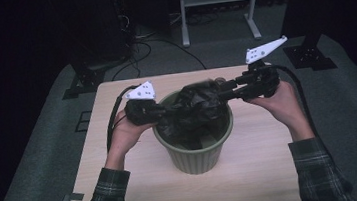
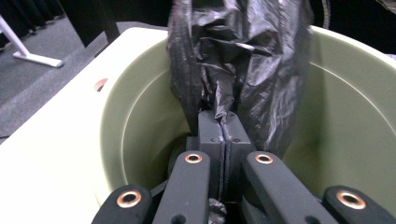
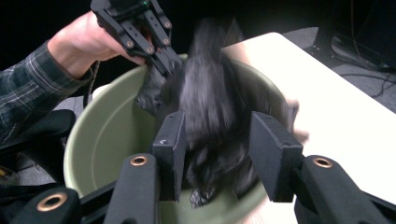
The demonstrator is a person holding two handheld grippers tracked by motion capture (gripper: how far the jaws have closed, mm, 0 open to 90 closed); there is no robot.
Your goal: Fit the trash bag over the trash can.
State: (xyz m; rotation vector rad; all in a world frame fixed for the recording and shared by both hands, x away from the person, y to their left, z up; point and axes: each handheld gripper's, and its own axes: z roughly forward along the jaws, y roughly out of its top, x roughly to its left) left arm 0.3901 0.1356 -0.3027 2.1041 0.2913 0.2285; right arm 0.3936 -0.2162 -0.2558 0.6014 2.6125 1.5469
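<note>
high view: left gripper (image 1: 164,113) pinches the bag (image 1: 195,110) tight over the bin (image 1: 197,156) rim, while right gripper (image 1: 223,91), jaws apart around it, is not squeezing, to line the bin.

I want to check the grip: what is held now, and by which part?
The left gripper is shut on a bunched fold of the black bag above the green bin. The right gripper stands open around the bag.

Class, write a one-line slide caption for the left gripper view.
Left tool pinches a crumpled black plastic bag inside a green bin.
</note>
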